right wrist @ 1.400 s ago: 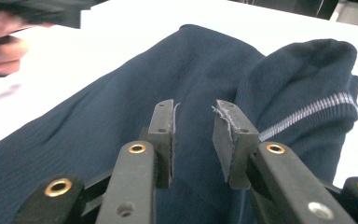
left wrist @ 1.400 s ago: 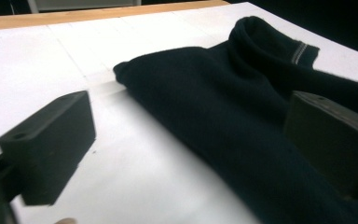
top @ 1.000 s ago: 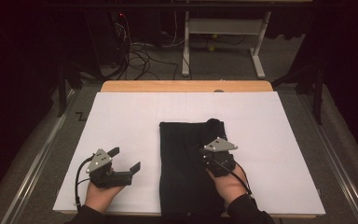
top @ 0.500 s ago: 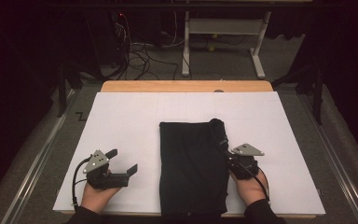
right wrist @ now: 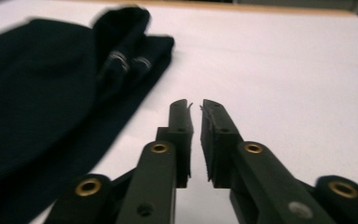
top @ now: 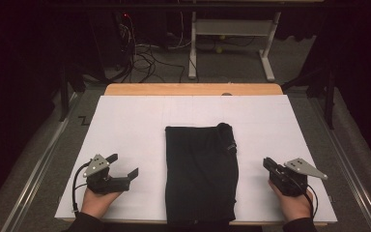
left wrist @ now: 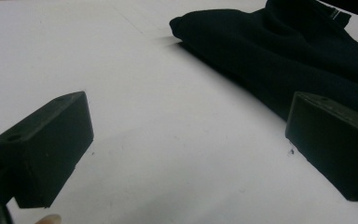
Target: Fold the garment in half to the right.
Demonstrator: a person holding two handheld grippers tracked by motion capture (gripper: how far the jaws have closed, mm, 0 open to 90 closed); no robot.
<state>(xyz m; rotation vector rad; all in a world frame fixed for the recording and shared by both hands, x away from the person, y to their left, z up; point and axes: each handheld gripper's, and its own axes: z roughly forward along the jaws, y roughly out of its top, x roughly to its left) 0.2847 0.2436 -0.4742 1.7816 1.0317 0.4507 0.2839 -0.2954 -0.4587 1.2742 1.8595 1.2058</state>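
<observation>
Black folded garment (top: 201, 171) lies flat in the middle of the white table (top: 125, 121), near the person's edge, a rolled bit w/ a small tag at its far right corner; looks like a finished fold, squared up & left alone. Both tongs sit off it, one each side, which fits a hands-off pause. Left tongs (top: 125, 165) rest on the table well left of the cloth, jaws spread wide, nothing between them, only bare white surface in the left gripper view w/ the garment (left wrist: 279, 51) beyond. Right tongs (top: 266, 164) are just right of the cloth, not touching; in the right gripper view (right wrist: 196, 107) the jaws stand a narrow slit apart, have just been opening, empty, garment (right wrist: 42, 93) off to their left. Nothing on the table blocks either side. Beyond the far wooden edge: cables (top: 142, 55) on the floor & a metal stand frame (top: 229, 34), out of reach, no obstacle.
</observation>
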